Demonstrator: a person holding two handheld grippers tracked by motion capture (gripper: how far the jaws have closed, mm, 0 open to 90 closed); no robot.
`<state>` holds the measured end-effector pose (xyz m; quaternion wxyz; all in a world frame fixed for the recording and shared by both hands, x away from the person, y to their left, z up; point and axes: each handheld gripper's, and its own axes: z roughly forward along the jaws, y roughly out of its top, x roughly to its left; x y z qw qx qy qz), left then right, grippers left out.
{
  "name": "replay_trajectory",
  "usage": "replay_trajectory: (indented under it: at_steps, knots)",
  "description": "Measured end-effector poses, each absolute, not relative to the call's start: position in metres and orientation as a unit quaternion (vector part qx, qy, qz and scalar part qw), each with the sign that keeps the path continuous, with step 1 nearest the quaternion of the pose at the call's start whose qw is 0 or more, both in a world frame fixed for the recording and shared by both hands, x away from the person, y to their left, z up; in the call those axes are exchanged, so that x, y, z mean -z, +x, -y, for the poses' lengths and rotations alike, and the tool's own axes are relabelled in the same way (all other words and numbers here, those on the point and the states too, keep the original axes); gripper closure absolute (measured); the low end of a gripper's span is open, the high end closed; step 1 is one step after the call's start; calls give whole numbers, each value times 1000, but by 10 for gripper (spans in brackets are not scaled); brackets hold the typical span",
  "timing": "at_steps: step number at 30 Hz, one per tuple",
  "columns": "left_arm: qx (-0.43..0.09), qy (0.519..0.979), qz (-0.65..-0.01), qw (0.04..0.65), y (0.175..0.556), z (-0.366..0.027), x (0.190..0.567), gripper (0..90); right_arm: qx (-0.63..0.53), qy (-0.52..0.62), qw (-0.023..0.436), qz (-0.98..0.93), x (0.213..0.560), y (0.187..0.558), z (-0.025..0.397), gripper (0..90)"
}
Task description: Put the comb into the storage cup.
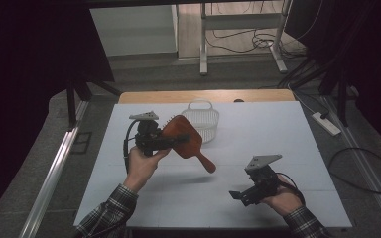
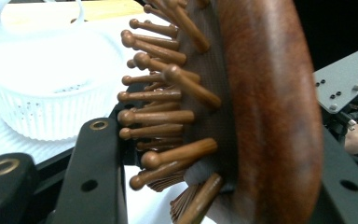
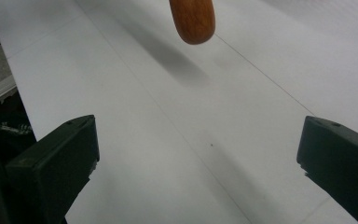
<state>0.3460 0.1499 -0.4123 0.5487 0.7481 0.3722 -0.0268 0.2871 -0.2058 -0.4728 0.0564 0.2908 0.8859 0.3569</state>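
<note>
Near the table's (image 1: 297, 148) front edge, the right gripper (image 1: 239, 195) rests with jaws spread wide and empty — bare white surface all around. Farther back, the left gripper (image 1: 171, 140) clamps a wooden hairbrush (image 1: 184, 139) by its head, held above the table, handle slanting down toward the right gripper, bristles facing the white basket (image 1: 202, 120) just behind.

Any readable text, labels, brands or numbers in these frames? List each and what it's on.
None readable. The wooden hairbrush held in the left gripper, the white plastic basket, the right gripper and the white table cover bear no visible print. The power strip on the floor is too small to tell.
</note>
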Motion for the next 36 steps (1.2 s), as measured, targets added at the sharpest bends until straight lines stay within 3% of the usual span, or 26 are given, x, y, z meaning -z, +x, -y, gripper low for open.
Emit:
replay_trajectory:
  at_steps: [36]
  knots:
    - [18,736,-392,552,380,-163,384,507,-331,379,108,-858,470,273,262,0]
